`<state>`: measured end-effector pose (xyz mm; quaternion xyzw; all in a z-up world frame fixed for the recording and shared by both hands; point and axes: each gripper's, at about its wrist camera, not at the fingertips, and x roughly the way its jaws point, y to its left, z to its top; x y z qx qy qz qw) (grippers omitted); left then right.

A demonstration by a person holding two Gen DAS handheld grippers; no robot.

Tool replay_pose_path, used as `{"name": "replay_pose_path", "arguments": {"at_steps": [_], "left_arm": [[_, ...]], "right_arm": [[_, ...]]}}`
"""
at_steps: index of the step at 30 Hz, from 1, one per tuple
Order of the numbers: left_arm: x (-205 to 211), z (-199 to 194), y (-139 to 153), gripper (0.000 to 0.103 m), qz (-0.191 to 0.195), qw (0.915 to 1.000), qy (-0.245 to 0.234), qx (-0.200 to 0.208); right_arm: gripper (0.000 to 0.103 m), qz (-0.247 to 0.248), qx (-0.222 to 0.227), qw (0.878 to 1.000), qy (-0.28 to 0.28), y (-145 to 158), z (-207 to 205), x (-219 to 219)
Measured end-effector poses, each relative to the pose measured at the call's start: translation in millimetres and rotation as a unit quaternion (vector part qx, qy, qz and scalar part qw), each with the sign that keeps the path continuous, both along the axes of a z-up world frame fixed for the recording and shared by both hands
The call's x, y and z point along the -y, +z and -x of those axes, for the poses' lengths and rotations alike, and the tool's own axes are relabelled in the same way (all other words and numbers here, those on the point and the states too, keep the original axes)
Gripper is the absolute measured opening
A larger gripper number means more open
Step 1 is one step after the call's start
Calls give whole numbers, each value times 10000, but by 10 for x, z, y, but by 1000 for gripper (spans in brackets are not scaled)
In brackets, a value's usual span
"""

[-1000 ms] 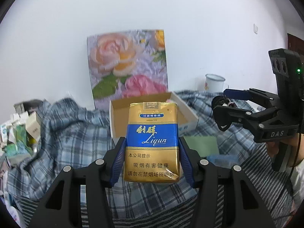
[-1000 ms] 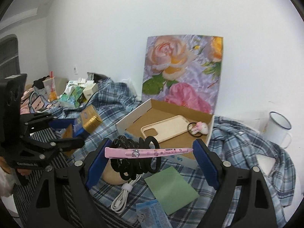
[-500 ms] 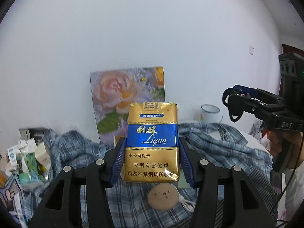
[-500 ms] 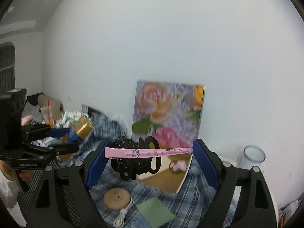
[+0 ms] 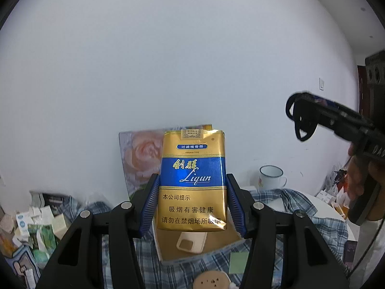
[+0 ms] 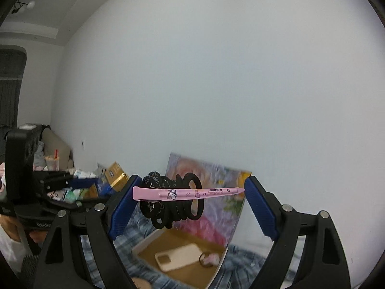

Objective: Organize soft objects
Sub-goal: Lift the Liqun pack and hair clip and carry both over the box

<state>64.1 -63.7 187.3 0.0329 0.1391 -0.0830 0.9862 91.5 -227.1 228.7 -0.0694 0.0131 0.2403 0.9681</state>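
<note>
My left gripper is shut on a gold and blue soft cigarette pack, held upright in the air above the box. My right gripper is shut on the two ends of a pink hair clip threaded with several black hair ties. Below lies an open cardboard box holding a cream phone case and a small pink-charm hair tie. In the left wrist view the right gripper appears high at the right, a hand holding it.
A blue plaid cloth covers the table. A flower picture leans on the white wall behind the box. A white enamel mug stands at the right. Small boxes pile at the left. A round beige disc and green card lie in front.
Both grippers have risen well above the table with their loads still held; the box and cloth have dropped toward the bottom of both views.
</note>
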Motion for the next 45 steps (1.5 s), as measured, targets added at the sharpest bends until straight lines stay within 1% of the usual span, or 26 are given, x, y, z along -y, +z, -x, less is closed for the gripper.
{"name": "replay_pose_path", "arguments": {"at_steps": [4,6,10,13,18,21,23,26,28,30,34,40,45], "left_arm": [[64,-109,101,56,-56,9999,-59,119],[72,-135,156,56,1,9997,-90,209],[77,-237,303,56,160,9989,-96,431],[92,-335,399,56,129,9982,59,581],[121,-511,464,56,154,9976,207,635],[139,-606,406,56,213,9979,196,573],[109,-697,317,56,291,9982,141,498],[80,-847,101,56,332,9990,123,278],[69,-975,-70,56,258,9996,112,43],[59,-1076,-152,56,227,9996,147,-122],[45,-1146,-210,56,235,9995,113,-171],[120,-1188,-259,56,91,9996,152,-214],[189,-1230,-319,56,-5,9994,114,-313]], "right_arm": [[86,-143,199,9997,68,156,49,-29],[86,-203,247,9994,114,206,48,-50],[86,-172,348,9991,178,280,18,-129],[86,-184,412,9990,68,272,-40,-170],[86,-403,373,9985,-4,168,-207,-144],[86,-645,259,9976,-60,44,-303,-78],[86,-680,148,9975,-96,-40,-390,-49],[86,-672,23,9976,-172,-131,-487,-50],[86,-678,-78,9974,-236,-188,-574,-33],[86,-688,-191,9969,-318,-222,-626,-52],[86,-777,-302,9957,-408,-273,-731,-47],[86,-835,-376,9943,-541,-295,-745,-13],[86,-883,-462,9937,-506,-343,-821,-5]]}}
